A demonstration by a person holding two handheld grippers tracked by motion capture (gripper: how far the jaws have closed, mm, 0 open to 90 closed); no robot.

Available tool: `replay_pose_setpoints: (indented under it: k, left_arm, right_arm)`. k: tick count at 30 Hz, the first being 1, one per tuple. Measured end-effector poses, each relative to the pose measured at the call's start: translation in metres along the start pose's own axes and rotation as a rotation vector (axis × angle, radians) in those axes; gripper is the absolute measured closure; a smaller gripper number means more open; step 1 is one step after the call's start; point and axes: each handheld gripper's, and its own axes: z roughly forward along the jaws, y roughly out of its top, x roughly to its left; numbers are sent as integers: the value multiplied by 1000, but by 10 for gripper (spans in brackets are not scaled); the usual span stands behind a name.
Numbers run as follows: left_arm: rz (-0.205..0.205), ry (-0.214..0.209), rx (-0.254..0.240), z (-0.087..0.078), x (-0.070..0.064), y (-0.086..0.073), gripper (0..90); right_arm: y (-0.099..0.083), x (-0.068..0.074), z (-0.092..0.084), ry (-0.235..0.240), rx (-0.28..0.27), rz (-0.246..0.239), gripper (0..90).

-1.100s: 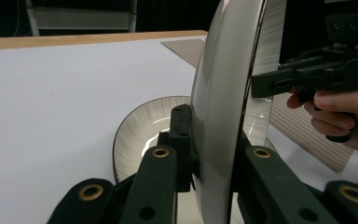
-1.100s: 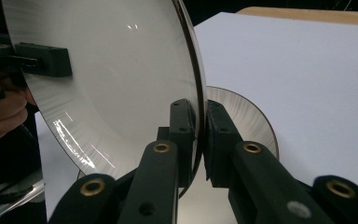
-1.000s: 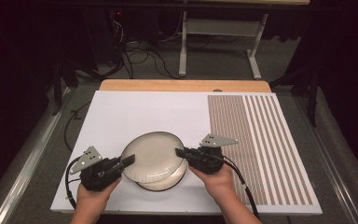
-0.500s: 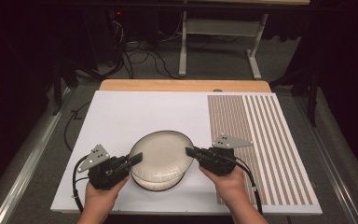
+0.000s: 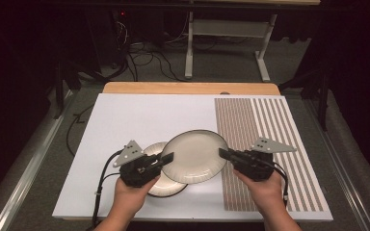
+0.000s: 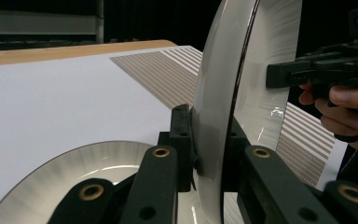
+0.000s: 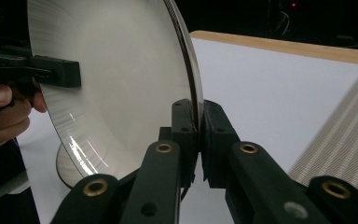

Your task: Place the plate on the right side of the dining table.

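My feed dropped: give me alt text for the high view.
Two grippers, left and right, hold a plate by opposite rims above a second plate lying on the white table, beside a striped panel.

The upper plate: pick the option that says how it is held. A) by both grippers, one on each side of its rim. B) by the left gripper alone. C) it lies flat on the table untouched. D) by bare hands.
A: the upper plate has its rim clamped by the left gripper on one side and the right gripper on the other, above a second plate.
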Motion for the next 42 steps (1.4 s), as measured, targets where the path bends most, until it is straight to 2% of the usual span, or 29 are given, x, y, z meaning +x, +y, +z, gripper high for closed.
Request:
replay_pose_setpoints:
  k: [2,3,4,5,8,9,10,14,16,19,22,23,26,28,29,32,36,39,42]
  left_arm:
    - [7,-14,8,11,-5,3,804]
    - [7,-14,8,11,-5,3,804]
    - [11,-18,12,17,-7,4,804]
    - [13,-28,21,27,-10,7,803]
    - [18,-35,27,36,-14,10,802]
    - [21,-43,32,44,-17,13,802]
    - [21,-43,32,44,-17,13,802]
    - [27,-50,57,66,-24,19,797]
    - [29,-51,64,71,-26,20,795]
    - [40,-42,85,90,-34,22,785]
    - [44,-36,91,99,-37,23,775]
    - [39,-38,96,108,-41,25,775]
    - [41,-39,103,116,-44,26,773]
    - [41,-39,110,128,-49,28,770]
    - [41,-39,110,128,-49,28,769]
    - [32,-43,122,145,-52,30,764]
    - [33,-39,139,156,-54,32,755]
    - [15,-31,149,172,-58,31,749]
    - [-9,-38,157,179,-60,29,748]
  right_arm:
    - [-2,-7,-10,-14,-2,6,875]
    - [-4,-11,-14,-21,-5,8,875]
    - [-4,-11,-14,-21,-5,8,875]
    - [-6,-17,-22,-38,-11,16,875]
    - [-8,-23,-29,-51,-17,26,875]
    - [-10,-29,-36,-62,-23,33,875]
    - [-10,-29,-36,-62,-23,33,875]
    - [-15,-41,-50,-96,-38,54,875]
    - [-16,-44,-53,-102,-41,61,875]
    - [-20,-53,-64,-136,-49,74,875]
    - [-23,-60,-71,-165,-62,81,875]
    - [-24,-62,-74,-172,-65,88,875]
    - [-28,-71,-82,-184,-72,107,875]
    - [-30,-75,-86,-200,-79,116,875]
    - [-30,-75,-86,-200,-79,116,875]
    - [-34,-84,-94,-228,-89,134,875]
    - [-37,-91,-98,-244,-93,149,875]
    - [-42,-100,-102,-268,-90,171,875]
    - [-45,-105,-104,-277,-90,181,874]
